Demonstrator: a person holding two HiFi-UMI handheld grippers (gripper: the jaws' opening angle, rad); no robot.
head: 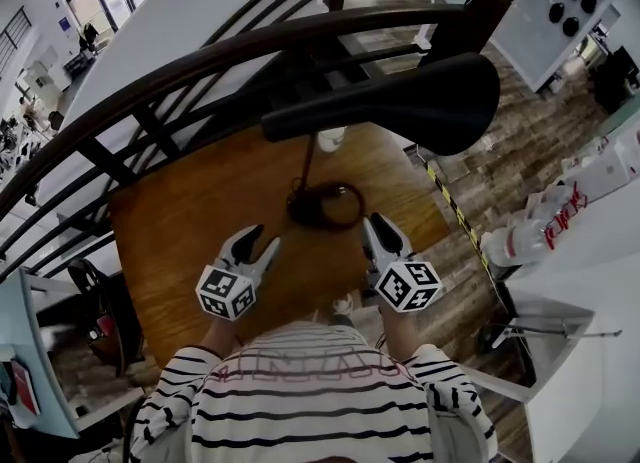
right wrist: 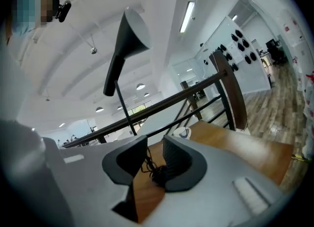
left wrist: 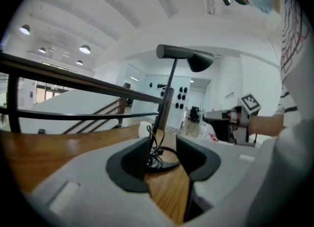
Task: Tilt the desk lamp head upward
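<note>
A black desk lamp stands on the wooden table (head: 190, 241). Its round base (head: 325, 205) has a coiled cable on it, and its long head (head: 400, 101) sits high over the far table edge. My left gripper (head: 260, 241) hovers to the near left of the base, open and empty. My right gripper (head: 378, 223) hovers to the near right, with narrower open jaws and nothing between them. In the left gripper view the lamp head (left wrist: 185, 54) tops a thin stem (left wrist: 168, 91) beyond my open gripper (left wrist: 163, 155). The right gripper view shows the lamp head (right wrist: 131, 30) above my gripper (right wrist: 153, 160).
A dark curved railing (head: 200, 61) runs behind and above the table. A white cup (head: 330, 138) stands on the table beyond the lamp base. Striped tape (head: 450, 201) marks the table's right edge, with wooden floor past it. A white counter (head: 590, 251) with bottles stands at right.
</note>
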